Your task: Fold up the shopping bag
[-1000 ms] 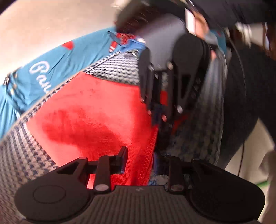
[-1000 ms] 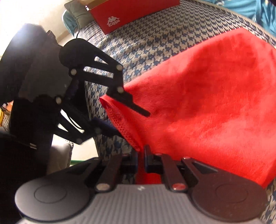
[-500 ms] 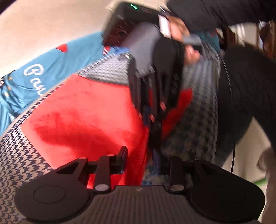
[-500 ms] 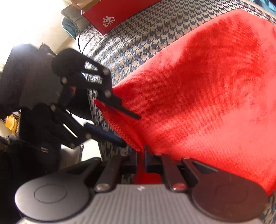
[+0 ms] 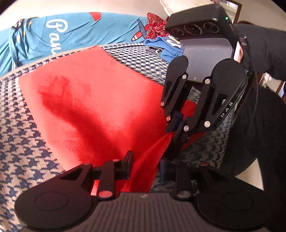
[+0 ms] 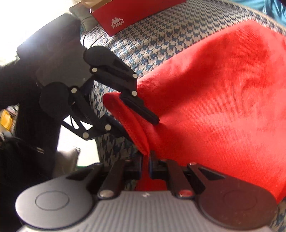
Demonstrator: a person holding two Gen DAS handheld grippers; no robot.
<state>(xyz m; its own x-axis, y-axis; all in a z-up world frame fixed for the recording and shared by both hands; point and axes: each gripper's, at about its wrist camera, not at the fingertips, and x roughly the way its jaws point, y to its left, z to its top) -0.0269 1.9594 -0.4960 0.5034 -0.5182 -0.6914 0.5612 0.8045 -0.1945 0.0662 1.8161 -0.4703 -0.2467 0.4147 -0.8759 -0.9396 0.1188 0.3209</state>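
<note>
Shopping bag (image 6: 223, 98) | near edge hidden behind jaws | right jaws clamp hem | left jaws parted

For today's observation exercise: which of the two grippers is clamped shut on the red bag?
The right gripper, pinching the red bag; the left gripper stands open around it.

Bright daylight, blown-out glare upper left, strong fisheye bending, soft edge blur

One red bag (image 5: 100, 100), two tools (image 5: 145, 160) (image 6: 146, 158), one red box (image 6: 132, 16).
</note>
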